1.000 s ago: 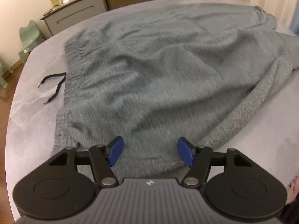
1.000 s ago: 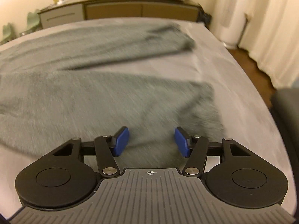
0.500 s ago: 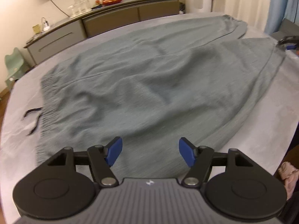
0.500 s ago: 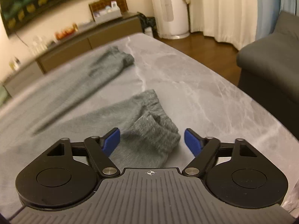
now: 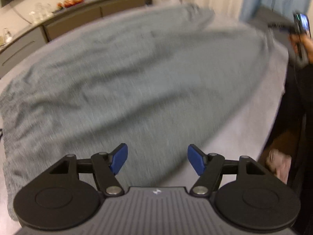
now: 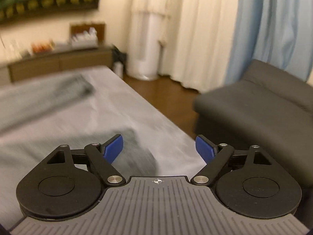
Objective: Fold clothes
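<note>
Listener: Trousers first, please. Where are they?

Describer: Grey sweatpants (image 5: 137,82) lie spread flat across a pale grey counter (image 5: 260,121), filling most of the left wrist view. The picture is blurred by motion. In the right wrist view, one leg end (image 6: 133,152) lies just below that tool, and the other leg (image 6: 74,88) stretches along the far side of the counter.

Listener: And the two tools?

Describer: The left tool (image 5: 157,161) hangs over the near edge of the sweatpants, its blue pads (image 5: 118,160) well apart, with nothing gripped. The right tool (image 6: 159,149) has jaws spreading wider at this moment, and no cloth between them.

Listener: Anything else?

Describer: A dark sofa (image 6: 254,113) stands beside the counter, with pale curtains (image 6: 195,29) behind and a long sideboard (image 6: 58,62) against the wall
</note>
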The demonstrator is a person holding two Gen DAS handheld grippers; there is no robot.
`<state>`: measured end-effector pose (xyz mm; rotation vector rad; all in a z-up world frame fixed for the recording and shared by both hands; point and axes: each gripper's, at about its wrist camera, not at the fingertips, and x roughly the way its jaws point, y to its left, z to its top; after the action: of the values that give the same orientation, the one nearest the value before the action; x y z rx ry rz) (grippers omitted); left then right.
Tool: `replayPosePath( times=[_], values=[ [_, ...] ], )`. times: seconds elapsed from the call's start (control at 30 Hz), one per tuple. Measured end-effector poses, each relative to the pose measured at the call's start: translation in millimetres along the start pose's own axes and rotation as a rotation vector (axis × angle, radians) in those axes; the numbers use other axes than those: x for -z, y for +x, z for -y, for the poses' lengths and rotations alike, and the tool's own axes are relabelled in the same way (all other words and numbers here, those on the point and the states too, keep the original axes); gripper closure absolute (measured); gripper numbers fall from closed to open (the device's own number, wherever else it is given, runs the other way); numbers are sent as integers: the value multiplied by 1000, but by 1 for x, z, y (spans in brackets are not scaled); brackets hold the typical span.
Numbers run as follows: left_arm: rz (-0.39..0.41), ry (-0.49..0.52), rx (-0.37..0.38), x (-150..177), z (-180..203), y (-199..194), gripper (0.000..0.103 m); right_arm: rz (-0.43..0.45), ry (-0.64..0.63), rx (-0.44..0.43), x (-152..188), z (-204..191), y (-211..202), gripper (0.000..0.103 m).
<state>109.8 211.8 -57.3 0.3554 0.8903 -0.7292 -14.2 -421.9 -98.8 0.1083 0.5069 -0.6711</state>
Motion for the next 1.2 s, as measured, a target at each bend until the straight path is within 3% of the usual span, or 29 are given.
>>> replayPosePath(
  times=[0.1,0.2,0.3,0.33,0.43,0.53,0.67,0.73,0.8,0.87,0.93,1.0,1.07,1.2],
  values=[
    [19,-102,-29,-12,-16,4,33,-26,9,-123,-6,-17,12,14],
    [-34,-122,-30,-9,-19,14,33,-97,-30,-201,-7,-41,33,14],
    [-102,-92,-51,4,-18,22,31,-247,-85,-242,-2,-70,62,17],
    [-109,-86,-56,8,-19,21,26,-298,-102,-254,0,-79,72,19],
    [-123,-76,-94,19,-22,12,19,-322,-152,-289,-5,-106,86,18],
    [-136,-125,-120,27,-31,6,19,-343,-207,-334,-10,-135,99,18],
    [-154,-150,-149,32,-30,-3,20,-291,-312,-457,-17,-186,112,19],
    [-123,-162,-161,28,-34,-11,36,-286,-284,-434,-22,-189,117,27],
    [-22,-195,-200,17,-44,-26,34,-272,-222,-431,-32,-179,115,39],
    [79,-253,-257,0,-63,-35,29,-236,-153,-455,-42,-156,98,32],
    [118,-311,-338,-21,-87,-28,27,-212,-130,-470,-44,-129,77,24],
    [117,-380,-385,-46,-109,-8,27,-250,-166,-475,-36,-112,67,23],
    [95,-403,-379,-70,-123,20,29,-273,-232,-446,-24,-104,65,22],
    [-18,-404,-378,-98,-138,83,30,-316,-299,-380,-11,-90,74,24]
  ],
)
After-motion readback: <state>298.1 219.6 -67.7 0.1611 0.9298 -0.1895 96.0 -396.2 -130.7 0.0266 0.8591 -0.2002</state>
